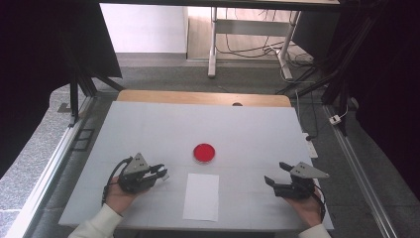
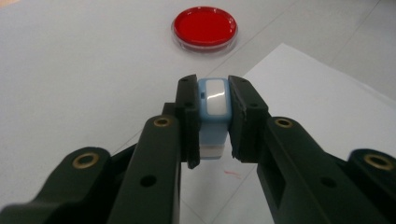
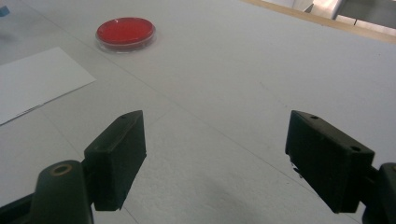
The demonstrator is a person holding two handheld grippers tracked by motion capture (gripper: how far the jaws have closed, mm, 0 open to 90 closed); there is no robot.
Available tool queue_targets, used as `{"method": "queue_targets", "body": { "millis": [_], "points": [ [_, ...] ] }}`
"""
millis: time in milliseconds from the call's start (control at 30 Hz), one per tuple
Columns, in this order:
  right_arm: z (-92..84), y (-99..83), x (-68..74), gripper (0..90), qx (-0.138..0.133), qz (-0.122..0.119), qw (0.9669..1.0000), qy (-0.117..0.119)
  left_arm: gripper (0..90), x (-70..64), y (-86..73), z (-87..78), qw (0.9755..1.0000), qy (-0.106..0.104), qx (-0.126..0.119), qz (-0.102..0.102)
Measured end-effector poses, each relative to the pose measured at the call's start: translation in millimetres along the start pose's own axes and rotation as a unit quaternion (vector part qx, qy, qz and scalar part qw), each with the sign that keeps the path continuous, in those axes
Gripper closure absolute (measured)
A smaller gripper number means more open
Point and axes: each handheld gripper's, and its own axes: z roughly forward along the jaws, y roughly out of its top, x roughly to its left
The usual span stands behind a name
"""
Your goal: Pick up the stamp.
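White tabletop (image 1: 148, 124); white paper sheet (image 1: 201, 196) at its near edge, mid-width; red dish (image 1: 204, 153) just behind it toward centre. Right gripper (image 3: 215, 154) near the near-right corner, jaws wide, nothing between. Left gripper (image 2: 212, 116) near-left, clamping a small blue-white block (image 2: 214, 109), maybe a stamp.

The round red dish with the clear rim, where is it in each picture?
High view: the round red dish sits mid-table, just beyond the white paper sheet.
Left gripper view: dish at top centre, beyond the jaws.
Right gripper view: dish at upper left.
Shared landmark: the paper sheet lies next to the dish in all three.
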Motion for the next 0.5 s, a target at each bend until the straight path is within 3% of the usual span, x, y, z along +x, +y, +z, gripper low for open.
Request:
{"method": "queue_targets", "body": {
  "millis": [500],
  "points": [
    [-1.7, -2.7, 4.6, 20.0, 0.010, -0.007, 0.9999, 0.000, 75.1, 2.1, 11.0, -7.3, 0.9993, -0.010, -0.033, -0.015]
  ]
}}
